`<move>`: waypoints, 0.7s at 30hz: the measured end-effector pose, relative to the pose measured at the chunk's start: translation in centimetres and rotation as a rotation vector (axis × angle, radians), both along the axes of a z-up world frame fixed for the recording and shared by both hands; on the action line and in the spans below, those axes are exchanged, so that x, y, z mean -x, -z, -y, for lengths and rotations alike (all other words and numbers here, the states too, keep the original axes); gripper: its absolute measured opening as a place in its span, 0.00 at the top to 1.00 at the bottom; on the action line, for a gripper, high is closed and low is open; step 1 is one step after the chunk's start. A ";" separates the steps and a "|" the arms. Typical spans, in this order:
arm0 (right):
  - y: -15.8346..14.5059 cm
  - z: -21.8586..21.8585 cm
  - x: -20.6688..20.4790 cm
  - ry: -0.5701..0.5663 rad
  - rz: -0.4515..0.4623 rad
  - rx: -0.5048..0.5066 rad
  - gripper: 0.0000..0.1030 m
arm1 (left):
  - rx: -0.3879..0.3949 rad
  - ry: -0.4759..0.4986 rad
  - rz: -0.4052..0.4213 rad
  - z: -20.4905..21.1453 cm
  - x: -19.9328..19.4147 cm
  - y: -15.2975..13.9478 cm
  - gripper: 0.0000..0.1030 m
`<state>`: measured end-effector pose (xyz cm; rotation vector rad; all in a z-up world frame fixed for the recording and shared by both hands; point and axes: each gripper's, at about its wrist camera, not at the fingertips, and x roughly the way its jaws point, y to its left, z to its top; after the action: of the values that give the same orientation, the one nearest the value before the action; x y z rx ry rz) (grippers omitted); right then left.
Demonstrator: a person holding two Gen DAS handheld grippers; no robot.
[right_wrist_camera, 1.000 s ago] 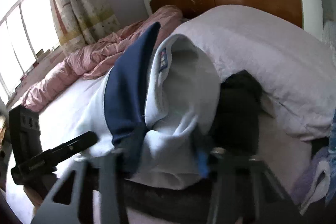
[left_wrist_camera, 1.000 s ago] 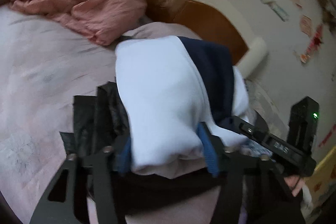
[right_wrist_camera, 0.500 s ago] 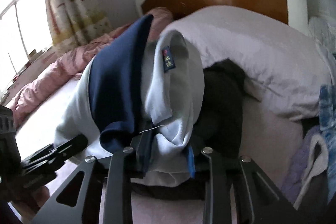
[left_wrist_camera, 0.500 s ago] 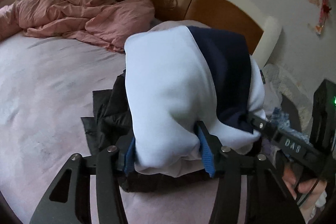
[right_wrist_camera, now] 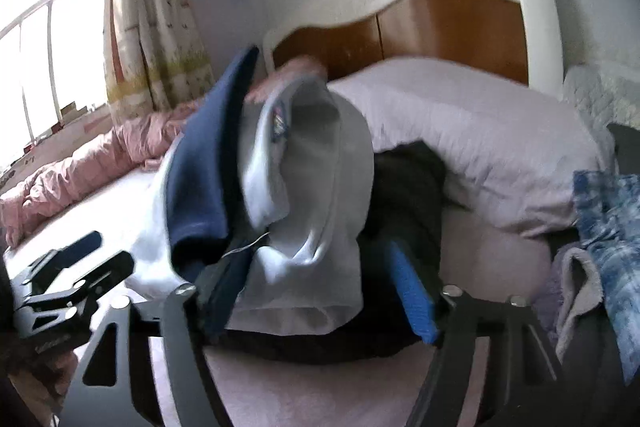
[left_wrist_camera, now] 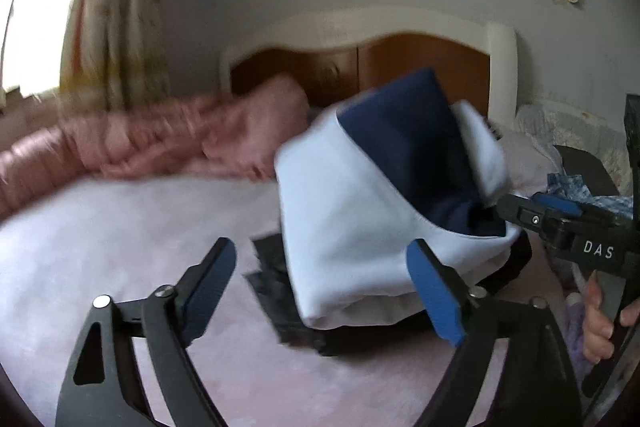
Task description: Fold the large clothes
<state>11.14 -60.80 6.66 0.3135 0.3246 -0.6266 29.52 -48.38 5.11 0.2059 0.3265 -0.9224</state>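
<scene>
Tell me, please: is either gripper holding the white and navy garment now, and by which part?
Neither. The left gripper and right gripper have just been opening; their pads no longer clamp the garment, which rests on the black clothes.

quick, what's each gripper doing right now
left gripper: open, jaws just opened, off the folded top.
right gripper: open, jaws just opened, top between them, not pinched.

Folded garment: soft matt knit cloth, pale blue with a navy panel. Beneath it, dark garment: matt black cloth. Bed sheet: matt pale pink fabric. Quilt, far left: crumpled pink cloth. Headboard: smooth, slightly glossy brown wood in a white painted frame. Gripper fingers: matt black plastic with blue pads and bright metal screws. Curtain: patterned woven cloth.
</scene>
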 end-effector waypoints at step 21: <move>3.1 -12.4 -2.4 -0.001 0.031 0.211 0.00 | 0.174 -0.336 0.028 -15.2 -2.2 3.2 0.00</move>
<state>13.58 -48.38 3.53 0.1206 0.2264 -0.6480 31.68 -33.22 1.94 0.0026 0.2438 -0.6111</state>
